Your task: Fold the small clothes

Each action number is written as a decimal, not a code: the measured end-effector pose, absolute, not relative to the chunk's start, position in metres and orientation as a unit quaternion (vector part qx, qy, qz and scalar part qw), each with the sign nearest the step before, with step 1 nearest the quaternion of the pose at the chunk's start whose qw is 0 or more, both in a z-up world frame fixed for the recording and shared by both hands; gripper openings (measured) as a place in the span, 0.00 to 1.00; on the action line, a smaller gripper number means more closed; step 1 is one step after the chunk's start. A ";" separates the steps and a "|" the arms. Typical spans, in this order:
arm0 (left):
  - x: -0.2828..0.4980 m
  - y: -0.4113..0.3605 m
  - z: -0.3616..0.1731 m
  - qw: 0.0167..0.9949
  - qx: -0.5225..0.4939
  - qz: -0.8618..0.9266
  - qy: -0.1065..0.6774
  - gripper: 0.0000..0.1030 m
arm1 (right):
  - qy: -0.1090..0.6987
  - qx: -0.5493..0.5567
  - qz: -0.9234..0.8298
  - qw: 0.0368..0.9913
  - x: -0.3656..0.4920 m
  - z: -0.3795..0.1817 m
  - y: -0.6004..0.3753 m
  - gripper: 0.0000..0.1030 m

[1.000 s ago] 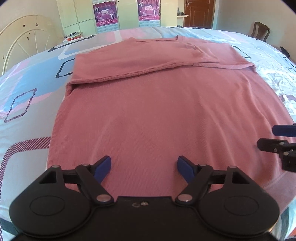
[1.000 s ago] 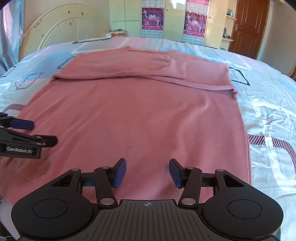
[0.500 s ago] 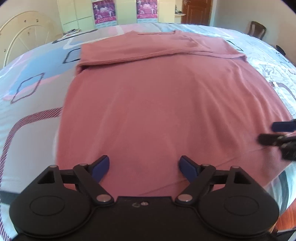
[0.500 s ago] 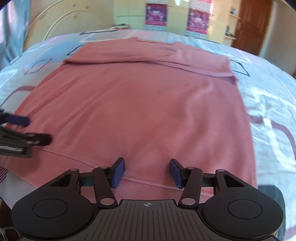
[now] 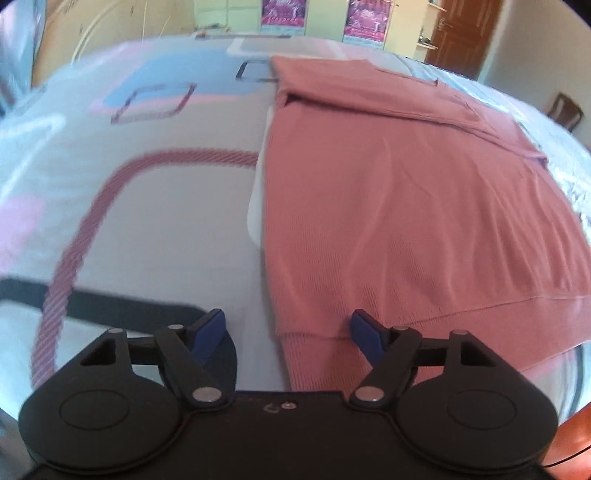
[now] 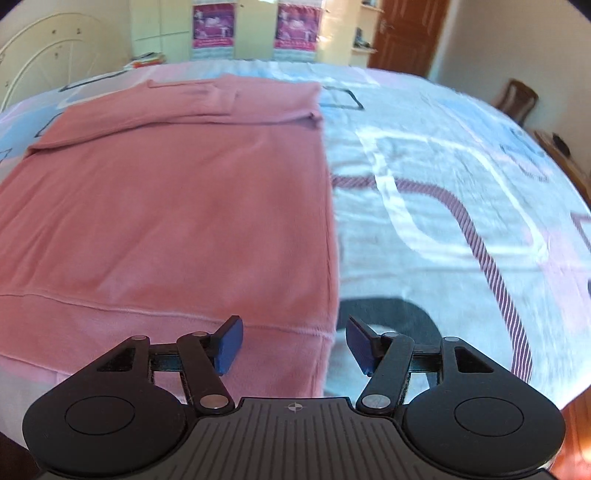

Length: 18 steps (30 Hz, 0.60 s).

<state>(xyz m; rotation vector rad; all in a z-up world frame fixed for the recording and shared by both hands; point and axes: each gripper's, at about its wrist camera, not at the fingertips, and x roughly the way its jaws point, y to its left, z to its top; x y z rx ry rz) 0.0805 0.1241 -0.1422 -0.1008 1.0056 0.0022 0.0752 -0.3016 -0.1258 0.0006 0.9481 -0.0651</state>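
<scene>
A moment ago both grippers sat over the middle of the pink top's near edge, and each one could see the other. Now they have moved apart to the two near corners. The left gripper (image 5: 287, 331) has its fingers wide apart, with nothing held, and the left hem corner of the pink top (image 5: 399, 206) lies between them. The right gripper (image 6: 292, 342) is also wide apart and holds nothing, and the right hem corner of the top (image 6: 166, 206) sits between its fingers. This looks like the start of the next fold: grab both corners and lift the bottom edge up toward the far end. The top lies flat on the bed (image 5: 147, 221), with its sleeves (image 6: 192, 99) already folded in across the far part. The bed has a sheet with blue, pink and striped shapes. Far away there is a white headboard (image 6: 48, 74), posters (image 6: 213, 26) on pale cupboards, a brown door (image 6: 410, 33) and a wooden chair (image 6: 517, 98). Nothing lies on the top, so nothing is in the way. The hem lies flat on the sheet, so the fingers may pinch the sheet too if they go too deep. The pictures are a bit blurry at the sides.
</scene>
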 end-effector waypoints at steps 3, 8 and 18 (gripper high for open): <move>0.079 0.127 -0.144 0.872 -0.064 -0.010 0.485 0.70 | 0.468 0.035 -0.026 0.883 0.073 -0.130 -0.307 0.60; 0.076 0.122 -0.146 0.867 -0.072 -0.036 0.491 0.60 | 0.478 0.079 -0.027 0.874 0.074 -0.132 -0.308 0.50; 0.107 0.133 -0.130 0.854 -0.146 -0.087 0.492 0.06 | 0.483 0.146 0.007 0.863 0.087 -0.119 -0.322 0.09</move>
